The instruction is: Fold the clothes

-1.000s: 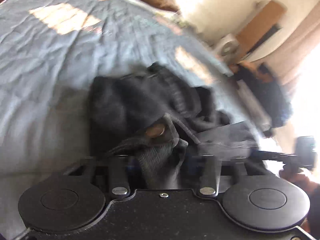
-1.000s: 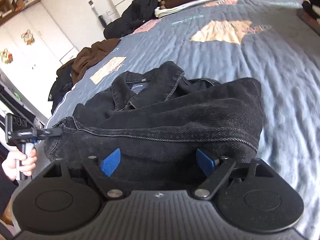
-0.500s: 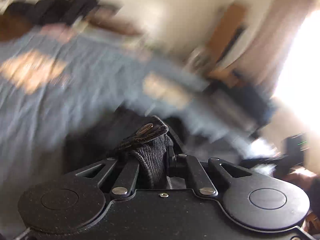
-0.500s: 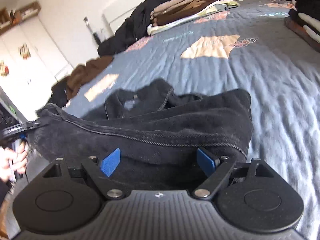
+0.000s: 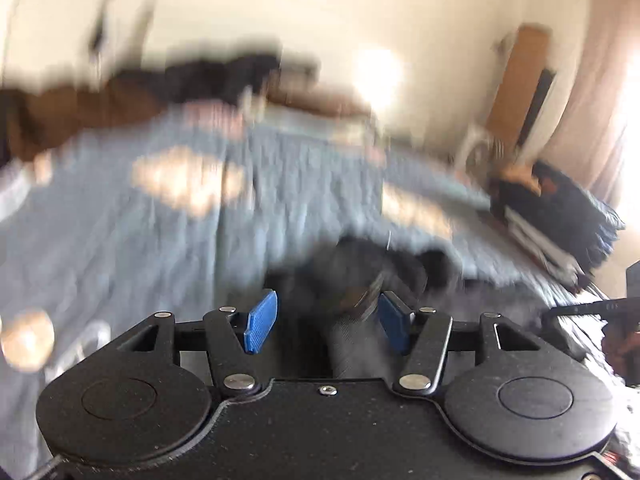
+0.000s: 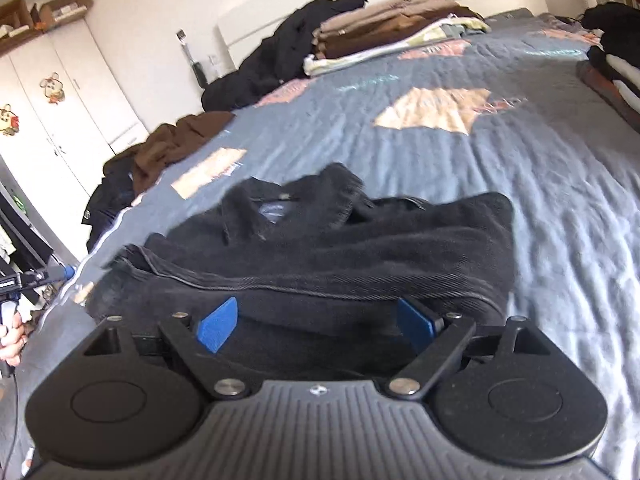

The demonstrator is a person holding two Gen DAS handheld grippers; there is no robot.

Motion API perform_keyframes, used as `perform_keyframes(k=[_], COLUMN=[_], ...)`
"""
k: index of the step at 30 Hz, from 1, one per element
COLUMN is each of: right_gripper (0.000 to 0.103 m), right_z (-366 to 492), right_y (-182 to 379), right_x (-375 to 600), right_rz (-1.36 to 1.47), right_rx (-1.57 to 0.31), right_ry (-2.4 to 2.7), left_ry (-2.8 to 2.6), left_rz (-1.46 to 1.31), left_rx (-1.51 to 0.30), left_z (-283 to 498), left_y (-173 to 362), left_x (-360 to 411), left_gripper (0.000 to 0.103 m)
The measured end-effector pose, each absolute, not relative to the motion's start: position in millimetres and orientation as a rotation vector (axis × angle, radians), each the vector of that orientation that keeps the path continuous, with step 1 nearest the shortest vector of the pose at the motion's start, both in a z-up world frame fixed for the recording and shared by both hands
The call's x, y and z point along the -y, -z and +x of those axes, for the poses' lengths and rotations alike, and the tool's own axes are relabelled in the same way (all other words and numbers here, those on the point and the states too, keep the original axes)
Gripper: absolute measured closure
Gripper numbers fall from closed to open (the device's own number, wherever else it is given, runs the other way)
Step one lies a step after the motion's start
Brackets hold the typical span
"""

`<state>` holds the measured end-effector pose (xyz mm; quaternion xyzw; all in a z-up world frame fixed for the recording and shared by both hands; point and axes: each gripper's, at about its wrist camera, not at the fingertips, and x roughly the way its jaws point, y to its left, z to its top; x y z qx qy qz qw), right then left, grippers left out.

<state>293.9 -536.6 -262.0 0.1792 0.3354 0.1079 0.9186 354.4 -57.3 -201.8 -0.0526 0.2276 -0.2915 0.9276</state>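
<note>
1 black denim jacket lies bunched on the bed's blue-grey quilted cover, its collar at the far side and a stitched hem seam running across the near side. The cloth is coarse twill with raised seams; the cover is puckered with fine wrinkles and carries several pale tan patches.

There are 2 tongs, each with 2 blue ribbed pads on black linkage arms. The right tongs stand wide apart, the pads on either side of the jacket's near fold and closed on nothing. The left tongs are likewise spread, with a strip of grey-black denim bearing 1 brown metal button lying between the pads, close against the right-hand pad; the left wrist view is heavily blurred, so contact there cannot be judged, but the pads are not pressed together on the cloth.

In the right wrist view, 1 flat stack of folded brown and beige garments sits at the far end of the bed, 1 loose black heap just beside it, and 1 crumpled brown garment lies at the bed's left edge. 1 second folded stack, dark with white layers, rests at the right edge. A hand grips the left tool's handle at the frame's left border.
</note>
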Motion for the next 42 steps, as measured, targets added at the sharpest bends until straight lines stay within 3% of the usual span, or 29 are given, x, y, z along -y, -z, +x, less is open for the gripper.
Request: perform_keyframes(k=[4,9,13,15,17,26,28,29,30,32,42], right_gripper=[0.016,0.016,0.018,0.02,0.022,0.023,0.023,0.022,0.021,0.019,0.017], right_z=[293,297,303,297,292,279,271,266,260,244,245], right_y=[259,270,299,306,305,292,290,287,283,273,308], right_x=[516,490,493,494,494,496,497,498,498,493,484], right_rz=[0.405,0.381,0.377,0.346,0.314,0.001,-0.037,-0.025,-0.018,0.0,0.151], right_rx=[-0.64,-0.643,-0.704,-0.67,-0.658,-0.69,-0.68,-0.669,-0.659,-0.61,-0.752], right_ry=[-0.226,-0.189,-0.115,-0.124,-0.117,-0.034,-0.028,-0.026,-0.021,-0.032,-0.13], left_ry=[0.579,0.584,0.516,0.488,0.46,0.409,0.41,0.41,0.41,0.41,0.41], left_rz=[-0.014,-0.032,0.03,0.062,0.093,0.126,0.117,0.112,0.108,0.099,0.108], left_rx=[-0.358,-0.539,-0.542,-0.534,-0.526,-0.554,-0.57,-0.578,-0.586,-0.603,-0.645], left_z=[309,337,344,346,348,342,338,336,334,330,312], left_y=[210,257,270,274,278,285,285,284,284,284,294], left_x=[151,225,209,199,189,178,181,182,184,187,200], left_gripper=[0.047,0.047,0.051,0.065,0.069,0.069,0.067,0.057,0.037,0.024,0.03])
